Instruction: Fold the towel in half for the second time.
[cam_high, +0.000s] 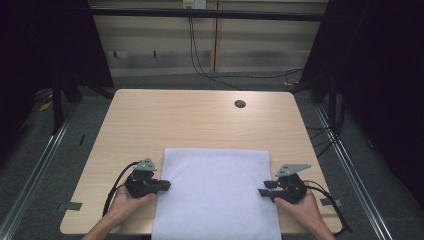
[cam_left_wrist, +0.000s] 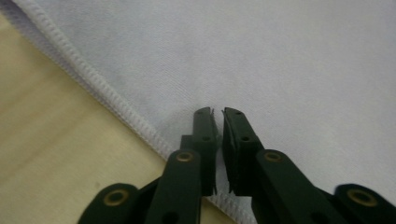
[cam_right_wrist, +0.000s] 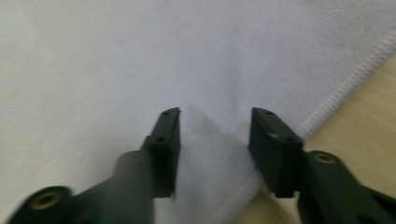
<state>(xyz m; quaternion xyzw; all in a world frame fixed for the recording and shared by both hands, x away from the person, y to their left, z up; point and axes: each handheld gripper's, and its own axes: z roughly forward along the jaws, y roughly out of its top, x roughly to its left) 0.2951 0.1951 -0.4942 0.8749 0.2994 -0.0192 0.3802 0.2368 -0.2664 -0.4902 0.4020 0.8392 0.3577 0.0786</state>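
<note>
White cloth (cam_high: 216, 192) lies under both grippers' jaws; none gripped.

Your white cloth (cam_high: 216, 192) looks soft and matt, a fine weave with a ribbed stitched hem. Under it, your worktop (cam_high: 200, 117) is pale wood-grain laminate, smooth with a low sheen. Your gripper (cam_left_wrist: 218, 140) jaws look like matt black plastic with brass-coloured rivets.

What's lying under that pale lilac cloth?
The pale lilac cloth lies flat on the light wooden table, whose bare top shows around three sides. Whatever else might sit beneath is covered; no bump shows.
</note>
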